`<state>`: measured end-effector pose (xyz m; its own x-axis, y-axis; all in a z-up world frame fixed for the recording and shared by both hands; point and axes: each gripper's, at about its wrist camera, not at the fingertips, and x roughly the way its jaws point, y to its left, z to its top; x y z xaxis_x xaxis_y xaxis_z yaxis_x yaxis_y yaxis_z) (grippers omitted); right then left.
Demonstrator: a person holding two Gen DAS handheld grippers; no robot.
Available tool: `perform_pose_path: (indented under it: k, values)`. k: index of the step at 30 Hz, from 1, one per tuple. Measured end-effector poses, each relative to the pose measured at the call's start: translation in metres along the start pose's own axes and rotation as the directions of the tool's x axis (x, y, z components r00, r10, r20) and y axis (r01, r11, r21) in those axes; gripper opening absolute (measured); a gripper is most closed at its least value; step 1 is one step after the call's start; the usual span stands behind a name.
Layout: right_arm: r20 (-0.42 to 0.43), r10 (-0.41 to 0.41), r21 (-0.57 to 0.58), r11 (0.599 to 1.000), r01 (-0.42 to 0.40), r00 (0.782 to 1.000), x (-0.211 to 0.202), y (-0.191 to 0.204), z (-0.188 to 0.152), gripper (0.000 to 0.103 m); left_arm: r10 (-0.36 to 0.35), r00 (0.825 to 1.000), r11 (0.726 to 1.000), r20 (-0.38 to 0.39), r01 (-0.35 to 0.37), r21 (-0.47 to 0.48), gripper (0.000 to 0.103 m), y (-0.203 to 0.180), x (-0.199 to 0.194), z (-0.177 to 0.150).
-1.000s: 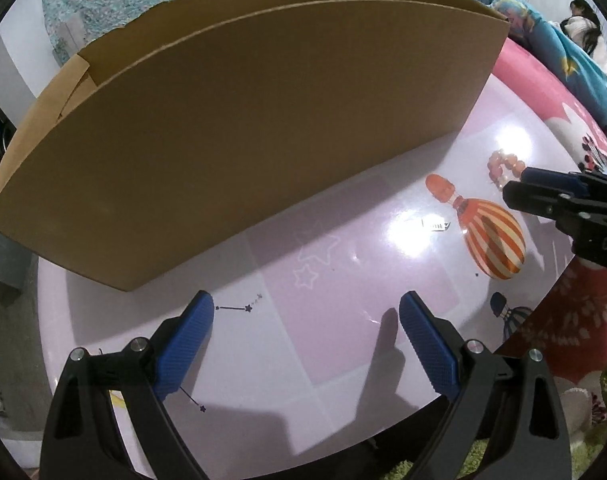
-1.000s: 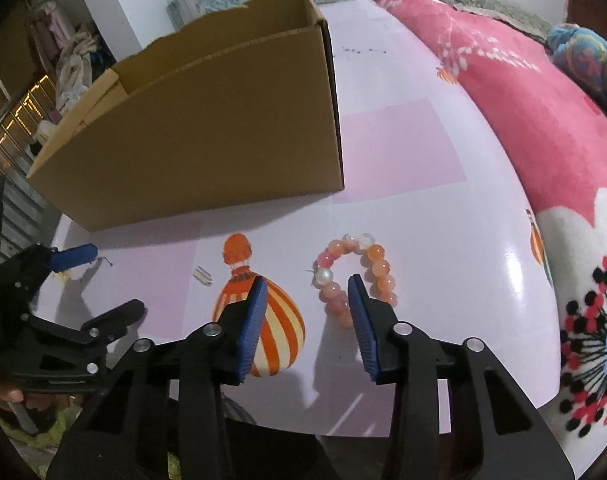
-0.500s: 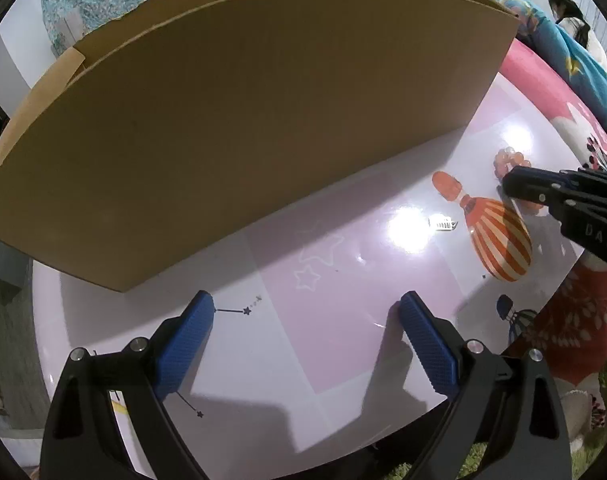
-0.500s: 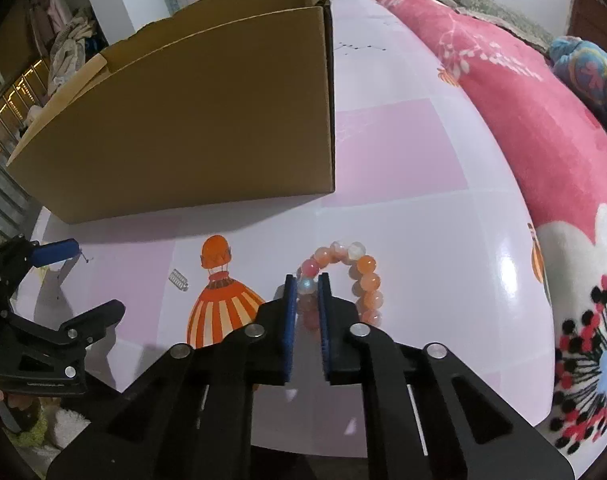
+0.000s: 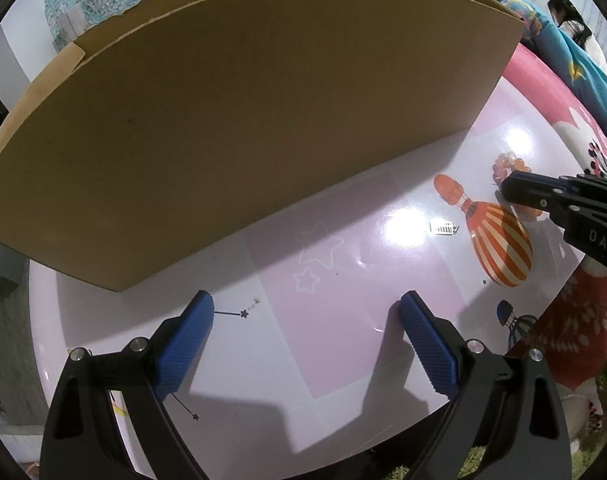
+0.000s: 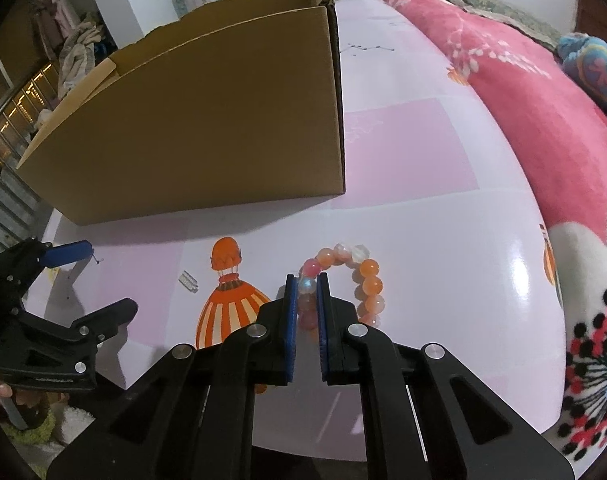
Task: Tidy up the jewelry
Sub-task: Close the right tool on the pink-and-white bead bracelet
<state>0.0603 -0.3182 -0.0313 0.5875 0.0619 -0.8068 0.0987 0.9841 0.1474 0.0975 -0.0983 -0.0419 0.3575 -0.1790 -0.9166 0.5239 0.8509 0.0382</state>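
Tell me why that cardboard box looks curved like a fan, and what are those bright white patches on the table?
Left wrist view: the fisheye lens bows the cardboard box into an arc; a lamp's glare blooms on the glossy table, and the open left gripper casts hard shadows. Right wrist view: edges bend less, a smaller glare streak sits right of the bead bracelet pinched in the right gripper.

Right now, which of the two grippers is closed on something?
The right gripper: its blue pads pinch the bead bracelet on the table. The left gripper stands wide open, holding nothing.
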Motion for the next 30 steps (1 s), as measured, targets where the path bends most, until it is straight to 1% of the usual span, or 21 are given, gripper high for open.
perform_pose_path:
  k: [5, 8, 11, 12, 16, 18, 19, 21, 22, 24, 25, 27, 29, 30]
  values:
    - [0.001, 0.016, 0.001, 1.000, -0.016, 1.000, 0.000, 0.002, -0.002, 0.007, -0.004, 1.000, 1.000, 0.015, 0.004, 0.001, 0.092, 0.004, 0.000, 0.001]
    - [0.005, 0.023, 0.008, 1.000, -0.023, 1.000, 0.000, 0.000, -0.002, 0.007, -0.012, 0.999, 1.000, 0.053, 0.013, -0.007, 0.092, 0.008, -0.003, 0.000]
    - [0.015, 0.041, 0.030, 0.999, -0.041, 0.999, 0.000, -0.003, -0.003, 0.007, -0.069, 0.993, 0.997, 0.094, 0.071, -0.012, 0.092, 0.009, -0.009, -0.002]
    - [0.019, 0.046, 0.035, 0.998, -0.046, 0.999, 0.000, -0.003, -0.004, 0.007, -0.100, 0.988, 0.995, 0.118, 0.102, -0.010, 0.092, 0.008, -0.013, -0.001]
    - [0.038, 0.067, 0.047, 0.997, -0.068, 0.997, 0.000, -0.007, -0.006, 0.007, -0.178, 0.967, 0.984, 0.181, 0.177, 0.021, 0.090, 0.001, -0.022, 0.005]
    - [0.045, 0.078, 0.053, 0.995, -0.081, 0.996, 0.000, -0.009, -0.006, 0.007, -0.214, 0.957, 0.977, 0.194, 0.210, 0.039, 0.083, -0.006, -0.022, 0.009]
    - [0.048, 0.086, 0.056, 0.994, -0.089, 0.995, 0.000, -0.010, -0.007, 0.007, -0.224, 0.955, 0.975, 0.193, 0.219, 0.044, 0.080, -0.009, -0.023, 0.011]
    - [0.055, 0.102, 0.063, 0.992, -0.105, 0.993, 0.001, -0.013, -0.007, 0.007, -0.251, 0.951, 0.968, 0.182, 0.245, 0.055, 0.070, -0.015, -0.019, 0.015]
    - [0.059, 0.110, 0.066, 0.991, -0.114, 0.992, 0.001, -0.015, -0.007, 0.007, -0.260, 0.950, 0.966, 0.173, 0.253, 0.059, 0.068, -0.018, -0.016, 0.017]
    - [0.065, 0.123, 0.070, 0.989, -0.127, 0.990, 0.001, -0.017, -0.007, 0.007, -0.274, 0.950, 0.962, 0.152, 0.267, 0.062, 0.057, -0.025, -0.008, 0.019]
    - [0.069, 0.129, 0.071, 0.988, -0.134, 0.989, 0.002, -0.019, -0.006, 0.007, -0.280, 0.949, 0.960, 0.146, 0.274, 0.062, 0.055, -0.026, -0.008, 0.018]
    - [0.075, 0.138, 0.074, 0.987, -0.144, 0.988, 0.002, -0.021, -0.006, 0.007, -0.290, 0.947, 0.957, 0.136, 0.284, 0.062, 0.048, -0.031, -0.004, 0.021]
    - [0.081, 0.150, 0.078, 0.985, -0.156, 0.985, 0.002, -0.024, -0.008, 0.007, -0.282, 0.951, 0.959, 0.126, 0.275, 0.072, 0.041, -0.033, -0.002, 0.022]
    - [0.083, 0.154, 0.080, 0.984, -0.161, 0.985, 0.001, -0.025, -0.008, 0.007, -0.268, 0.956, 0.962, 0.118, 0.260, 0.082, 0.037, -0.036, 0.000, 0.022]
